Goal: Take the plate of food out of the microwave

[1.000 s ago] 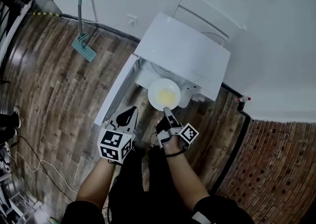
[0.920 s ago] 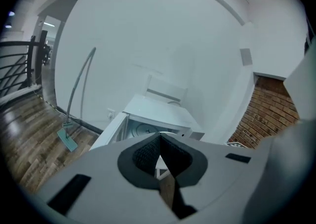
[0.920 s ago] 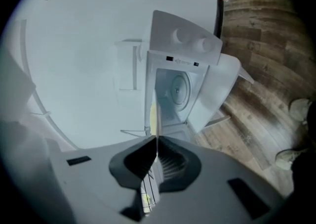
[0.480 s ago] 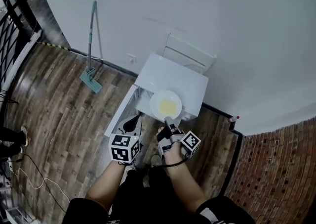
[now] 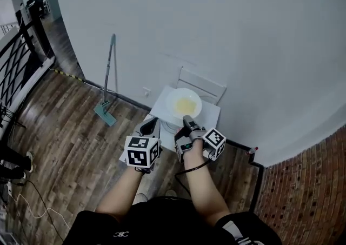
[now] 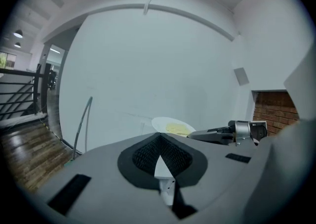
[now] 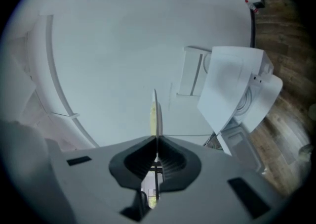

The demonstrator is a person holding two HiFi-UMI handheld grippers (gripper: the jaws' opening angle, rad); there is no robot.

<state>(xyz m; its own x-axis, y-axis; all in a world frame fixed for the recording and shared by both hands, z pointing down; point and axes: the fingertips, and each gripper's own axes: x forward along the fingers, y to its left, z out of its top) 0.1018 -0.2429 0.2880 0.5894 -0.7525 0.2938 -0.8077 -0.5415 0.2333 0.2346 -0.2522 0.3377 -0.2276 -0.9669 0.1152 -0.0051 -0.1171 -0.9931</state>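
The main step looks done: the plate [image 5: 175, 102] with its yellow food [image 5: 185, 106] is out of the microwave [image 5: 212, 113] and held in the air over its top. The right gripper [image 5: 187, 122] has its fingers nearly closed, pinching the near rim. The left gripper [image 5: 150, 126] is closed on nothing, beside it. What is left is to set the plate down; perhaps the door is open, but I cannot see it well. A second ago the plate was lower, just in front of the opening.

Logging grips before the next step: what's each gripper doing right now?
Left gripper: closed, empty.
Right gripper: closed on the rim of the plate of food.
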